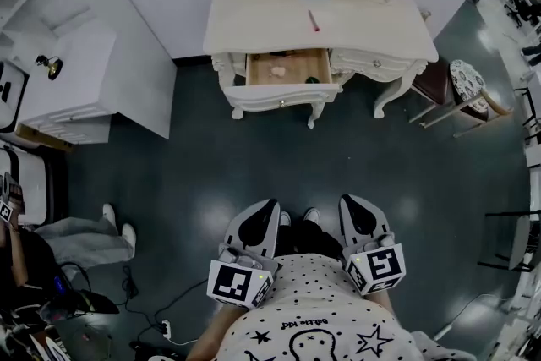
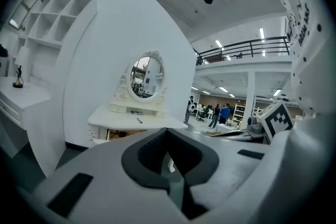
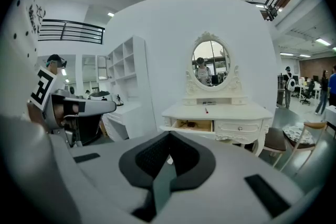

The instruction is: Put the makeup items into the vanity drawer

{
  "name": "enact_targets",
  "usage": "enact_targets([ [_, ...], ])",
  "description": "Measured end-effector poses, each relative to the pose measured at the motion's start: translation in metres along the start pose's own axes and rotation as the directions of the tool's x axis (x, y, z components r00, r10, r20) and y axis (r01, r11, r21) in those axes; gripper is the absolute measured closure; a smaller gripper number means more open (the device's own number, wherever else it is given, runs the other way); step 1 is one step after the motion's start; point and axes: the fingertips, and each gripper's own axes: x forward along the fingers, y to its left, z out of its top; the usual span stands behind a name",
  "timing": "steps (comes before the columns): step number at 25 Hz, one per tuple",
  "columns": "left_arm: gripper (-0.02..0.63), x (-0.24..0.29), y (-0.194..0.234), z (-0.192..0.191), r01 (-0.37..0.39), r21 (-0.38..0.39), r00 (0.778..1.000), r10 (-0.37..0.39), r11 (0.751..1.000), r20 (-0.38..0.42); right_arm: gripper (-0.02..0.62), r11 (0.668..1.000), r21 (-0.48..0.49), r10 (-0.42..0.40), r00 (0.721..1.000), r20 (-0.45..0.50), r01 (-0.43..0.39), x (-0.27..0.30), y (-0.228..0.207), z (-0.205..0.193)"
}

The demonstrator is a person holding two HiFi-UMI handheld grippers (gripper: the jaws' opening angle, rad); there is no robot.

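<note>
The person is standing well back from the vanity table (image 1: 338, 21), holding both tools close to a dotted white shirt (image 1: 313, 300). The left gripper (image 1: 264, 211) is keeping its two smooth grey jaws pressed together at the tips, with their dark textured pads forming a hollow loop and nothing caught inside. The right gripper (image 1: 355, 211) is likewise clenched on nothing, its jaws meeting in a point.

The table is cream-white, with a curved top, carved scrolls and bowed legs. Its left drawer (image 1: 279, 97) is standing pulled out, showing a bare wooden floor where a small pale pink lump (image 1: 277, 72) and a small dark item (image 1: 312, 80) are lying; their shapes are too small to tell. A thin red stick (image 1: 314, 21) is lying on the tabletop, apart from the drawer. An oval mirror (image 3: 210, 63) in an ornate frame is rising behind. A round stool (image 1: 467, 80) with a patterned cushion is sitting beside the table on the glossy dark floor (image 1: 254, 156).
</note>
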Motion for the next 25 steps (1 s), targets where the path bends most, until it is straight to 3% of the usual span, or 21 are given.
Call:
enact_targets([
  [8,0.61,-0.012,0.013,0.001,0.005,-0.002,1.0,-0.005,1.0,0.007,0.588,1.0,-0.016,-0.006,1.0,-0.001,0.006,0.004,0.015,0.001],
  [17,0.611,-0.022,0.023,-0.001,0.012,0.005,1.0,-0.012,1.0,0.007,0.586,0.999,0.036,-0.035,0.999,-0.014,0.035,0.01,0.022,-0.01],
  [25,0.611,0.006,0.029,0.001,0.0,-0.016,1.0,0.0,1.0,-0.003,0.586,0.999,0.046,-0.024,0.999,-0.035,0.026,0.029,-0.002,-0.005],
])
